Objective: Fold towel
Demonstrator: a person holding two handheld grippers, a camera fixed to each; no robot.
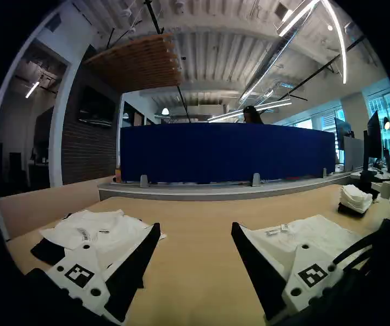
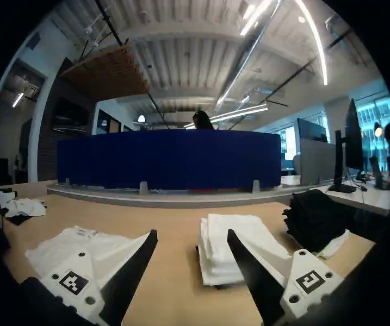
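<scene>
In the left gripper view my left gripper (image 1: 193, 228) is open just above the wooden table (image 1: 195, 217), nothing between its fingers. Left of it a crumpled white towel (image 1: 99, 225) lies on a black cloth (image 1: 45, 251). To its right a white towel (image 1: 325, 228) lies spread flat. In the right gripper view my right gripper (image 2: 191, 234) is open and holds nothing. A flat white towel (image 2: 64, 244) lies behind its left finger. A stack of folded white towels (image 2: 249, 225) sits behind its right finger.
A blue partition (image 1: 222, 152) runs along the table's far edge, a person's head above it. A pile of folded black towels (image 2: 314, 217) stands right of the white stack. Monitors (image 2: 347, 146) and another person are at the far right. A brick wall is on the left.
</scene>
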